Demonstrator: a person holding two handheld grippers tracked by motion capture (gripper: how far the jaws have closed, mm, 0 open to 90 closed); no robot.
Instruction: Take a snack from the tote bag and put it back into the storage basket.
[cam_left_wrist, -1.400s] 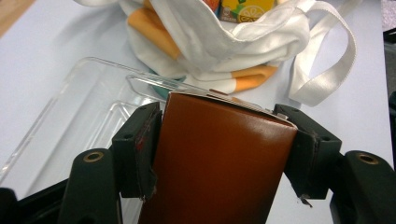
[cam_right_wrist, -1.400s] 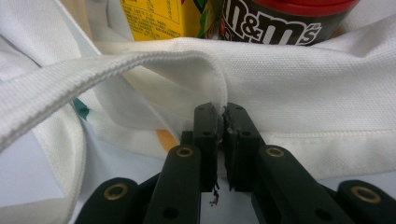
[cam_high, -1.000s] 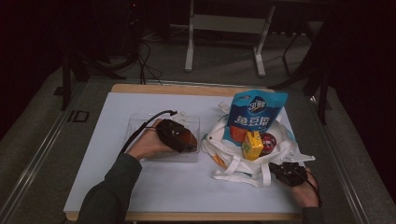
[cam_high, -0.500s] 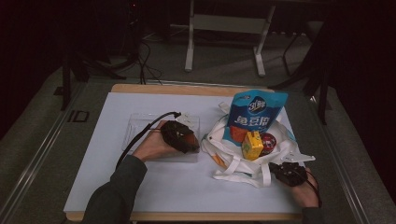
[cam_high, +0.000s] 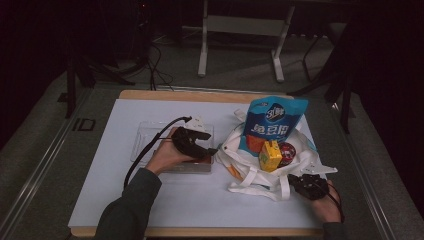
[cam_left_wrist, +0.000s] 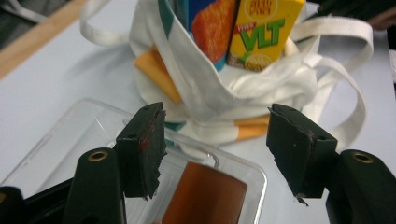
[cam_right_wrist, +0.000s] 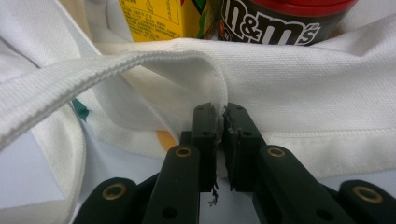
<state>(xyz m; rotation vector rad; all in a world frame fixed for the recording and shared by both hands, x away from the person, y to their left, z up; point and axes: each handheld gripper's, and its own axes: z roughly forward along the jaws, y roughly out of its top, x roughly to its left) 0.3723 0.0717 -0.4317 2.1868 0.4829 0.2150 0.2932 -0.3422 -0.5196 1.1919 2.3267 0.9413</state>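
**Left gripper edges toward the bag while its jaws narrow over the tray**

Since the earlier frames the left gripper (cam_high: 197, 144) has shifted a little to the right over the clear plastic tray (cam_high: 145, 137), toward the tote, and its jaws have just been closing slightly; nothing is pressed between them. In the left gripper view they stand well apart above a brown block (cam_left_wrist: 205, 196) lying in the tray's near corner, without touching it.

The white tote bag (cam_high: 250, 167) sits slumped on the white table cover (cam_high: 120, 200), just right of the tray. Standing in its open mouth are a tall blue snack pouch (cam_high: 272, 125), a yellow drink carton (cam_high: 270, 156) in front of it, and a dark jar with a red lid (cam_high: 287, 150) beside the carton. Orange patches show on the bag's cloth low down.

The right gripper (cam_high: 307, 184) rests at the bag's near right edge. In the right gripper view its jaws are pinched together on a fold of the bag's white cloth, just under a strap (cam_right_wrist: 93, 70) that curves across in front.

The right hand (cam_high: 327, 205) lies near the table's front edge.
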